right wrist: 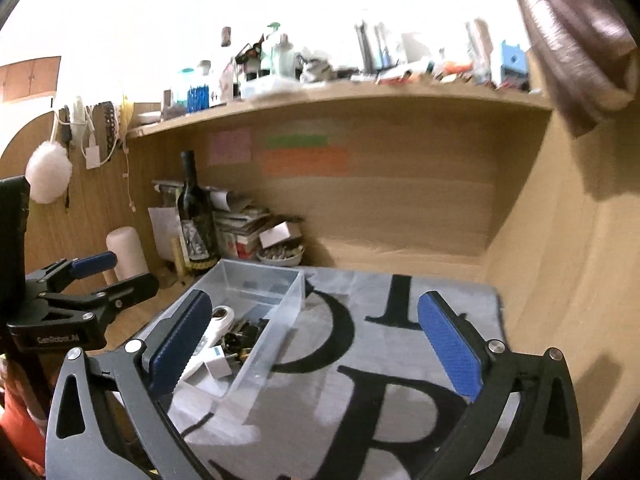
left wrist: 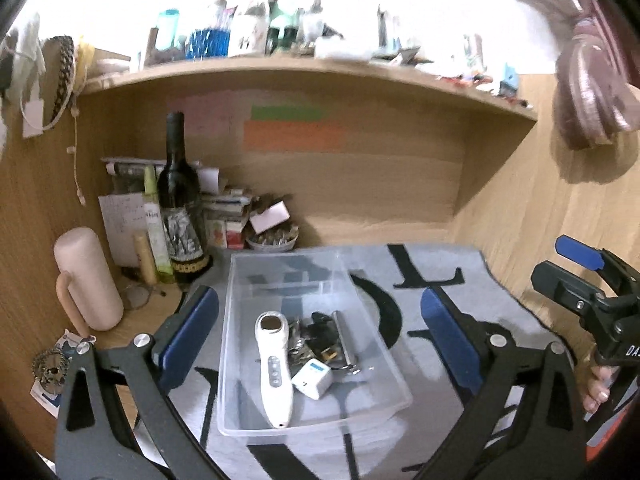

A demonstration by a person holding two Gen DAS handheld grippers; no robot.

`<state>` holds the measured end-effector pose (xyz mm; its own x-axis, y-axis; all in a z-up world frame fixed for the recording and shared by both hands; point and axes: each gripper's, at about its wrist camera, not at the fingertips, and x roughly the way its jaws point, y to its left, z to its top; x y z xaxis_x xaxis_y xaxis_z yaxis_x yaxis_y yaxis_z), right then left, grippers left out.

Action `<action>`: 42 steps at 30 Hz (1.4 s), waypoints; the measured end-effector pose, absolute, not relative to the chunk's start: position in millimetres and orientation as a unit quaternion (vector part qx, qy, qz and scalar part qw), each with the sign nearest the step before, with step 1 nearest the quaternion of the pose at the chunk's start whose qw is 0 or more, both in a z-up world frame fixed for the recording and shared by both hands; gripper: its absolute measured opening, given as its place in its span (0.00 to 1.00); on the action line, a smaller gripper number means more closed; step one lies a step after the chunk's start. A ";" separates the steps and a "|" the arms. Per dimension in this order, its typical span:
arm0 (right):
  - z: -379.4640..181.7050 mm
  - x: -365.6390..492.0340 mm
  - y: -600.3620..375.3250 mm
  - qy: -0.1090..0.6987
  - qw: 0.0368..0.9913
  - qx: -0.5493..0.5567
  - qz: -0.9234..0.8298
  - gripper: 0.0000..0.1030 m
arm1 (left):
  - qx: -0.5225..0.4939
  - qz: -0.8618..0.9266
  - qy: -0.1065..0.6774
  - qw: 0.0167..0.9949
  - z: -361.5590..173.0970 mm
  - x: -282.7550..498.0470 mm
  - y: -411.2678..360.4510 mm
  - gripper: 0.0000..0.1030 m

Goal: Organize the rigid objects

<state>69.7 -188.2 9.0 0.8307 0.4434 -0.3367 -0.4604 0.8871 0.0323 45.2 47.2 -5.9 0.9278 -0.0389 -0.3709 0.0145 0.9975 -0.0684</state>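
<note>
A clear plastic bin [left wrist: 240, 280] sits on a grey mat [left wrist: 460, 292] printed with big black letters, and in the left wrist view it lies straight ahead between the left gripper [left wrist: 316, 332] fingers, its near end framed by the two blue pads without touching either. Inside the bin, toward the near end, a white handheld device [left wrist: 274, 372] with a round dark head and a row of buttons lies lengthwise; just beside it rests a small white cube charger [left wrist: 312, 380], and behind that a tangle of dark metal bits [left wrist: 320, 336] with a shiny bar — the small parts are too jumbled to tell apart. The far end of the bin is a separate, shallower section. The left gripper's jaws stand wide and hold nothing. The right gripper [right wrist: 316, 344] is also spread wide and empty, hovering over the mat with the bin [right wrist: 280, 332] off to its left; its left pad overlaps the bin's near corner in view, though contact cannot be judged. The pads are ribbed blue rubber on black arms. Behind the bin stand a dark wine bottle [left wrist: 178, 200] and a pale pink cylinder [left wrist: 86, 280] on the wooden desk [left wrist: 380, 208]
</note>
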 end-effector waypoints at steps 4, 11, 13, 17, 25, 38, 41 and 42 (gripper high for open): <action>11.3 59.6 -195.4 0.154 0.960 -0.018 0.231 1.00 | -0.038 -0.015 0.167 0.985 -0.4 28.2 37.0 1.00; 9.5 55.1 -198.1 0.152 0.961 -0.014 0.233 1.00 | -0.037 -0.016 0.154 0.987 4.3 18.8 30.6 1.00; 9.4 54.8 -198.7 0.152 0.960 -0.011 0.233 1.00 | -0.033 -0.014 0.153 0.988 4.5 17.9 29.9 1.00; 8.9 54.8 -199.9 0.153 0.961 -0.008 0.230 1.00 | -0.033 -0.015 0.153 0.988 4.1 17.2 30.0 1.00; 7.6 59.4 -200.1 0.162 0.959 -0.004 0.232 1.00 | -0.034 -0.019 0.158 0.987 3.3 18.8 29.9 1.00; 6.5 60.4 -196.6 0.162 0.958 -0.010 0.234 1.00 | -0.036 -0.021 0.159 0.986 2.1 19.3 30.1 1.00; 6.4 60.4 -196.6 0.162 0.959 -0.011 0.234 1.00 | -0.037 -0.023 0.159 0.986 1.8 19.4 29.9 1.00; 6.4 60.3 -196.3 0.162 0.959 -0.011 0.234 1.00 | -0.037 -0.022 0.159 0.986 1.7 18.9 30.1 1.00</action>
